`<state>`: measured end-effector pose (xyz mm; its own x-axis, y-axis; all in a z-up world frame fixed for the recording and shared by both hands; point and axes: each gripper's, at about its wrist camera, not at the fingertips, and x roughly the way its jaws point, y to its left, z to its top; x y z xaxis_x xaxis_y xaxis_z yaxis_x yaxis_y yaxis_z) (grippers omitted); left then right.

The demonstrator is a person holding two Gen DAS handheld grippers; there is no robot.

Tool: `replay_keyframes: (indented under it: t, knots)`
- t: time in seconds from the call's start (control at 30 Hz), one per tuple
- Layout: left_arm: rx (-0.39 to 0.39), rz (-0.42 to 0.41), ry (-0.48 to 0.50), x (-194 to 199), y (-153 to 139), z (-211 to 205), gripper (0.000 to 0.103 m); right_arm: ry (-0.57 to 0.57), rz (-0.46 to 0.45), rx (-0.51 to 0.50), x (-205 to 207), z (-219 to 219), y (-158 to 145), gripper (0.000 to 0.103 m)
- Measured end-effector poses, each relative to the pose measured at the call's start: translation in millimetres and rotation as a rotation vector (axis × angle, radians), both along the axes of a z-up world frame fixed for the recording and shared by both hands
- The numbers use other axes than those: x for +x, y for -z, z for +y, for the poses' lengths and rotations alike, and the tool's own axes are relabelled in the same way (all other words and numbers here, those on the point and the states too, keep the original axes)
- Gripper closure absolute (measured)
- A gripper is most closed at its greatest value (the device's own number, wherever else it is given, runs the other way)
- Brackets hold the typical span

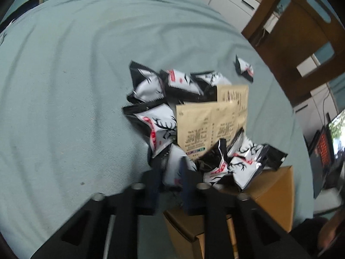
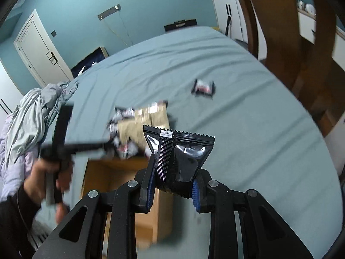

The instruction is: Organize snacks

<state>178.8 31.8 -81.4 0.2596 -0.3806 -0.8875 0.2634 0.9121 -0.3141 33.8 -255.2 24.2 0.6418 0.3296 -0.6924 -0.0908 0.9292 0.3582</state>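
Bed (image 1: 64, 75), covered in a pale teal sheet, fills most of both views and carries all the stock. Cardboard box (image 1: 273, 192), brown, at lower right of the left wrist view, its near flap open; in the right wrist view it sits at lower centre, behind the tongs. Snack pile (image 1: 185, 116), centre of the left wrist view: several black-and-white packets with an antler print and red labels, heaped around 2 tan kraft pouches (image 1: 200, 127) that lie overlapping; some packets rest on the top of the box. Loose packet (image 1: 244, 68), 1 piece, same print, lies apart from the pile at upper right of the left wrist view. Black packet (image 2: 180, 161), 1 piece, glossy with a serrated top seal, held upright at centre of the right wrist view, above the bed and box. Right tongs (image 2: 174, 188): closed on the black packet's lower end, blue pads pressing its sides. Left tongs (image 1: 171, 188): down at the near edge of the pile, a white packet (image 1: 175, 170) showing between the blurred fingers; whether it is gripped cannot be told, jaws read as closed. Hand (image 2: 43, 181) holding the left tongs, lower left of the right wrist view, blurred.
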Motion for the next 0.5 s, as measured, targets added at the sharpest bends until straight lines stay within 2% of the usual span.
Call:
replay_keyframes:
  t: [0.1,0.2,0.3,0.4,0.5]
  knots:
    - [-0.02,-0.026,-0.023,-5,-13,6,0.102,-0.009,0.043,0.015,-25,1,9,0.077]
    - [-0.042,-0.065,-0.04,-13,-30,8,0.102,-0.025,-0.024,-0.005,-32,8,-5,0.077]
    - [-0.024,-0.141,-0.075,-27,-51,13,0.102,-0.049,-0.064,0.001,-29,16,-8,0.077]
    - [0.047,-0.266,-0.111,-48,-82,14,0.102,-0.064,-0.067,-0.039,-27,24,-3,0.077]
    - [0.111,-0.386,-0.088,-77,-111,14,0.102,-0.07,-0.069,-0.069,-31,29,1,0.077]
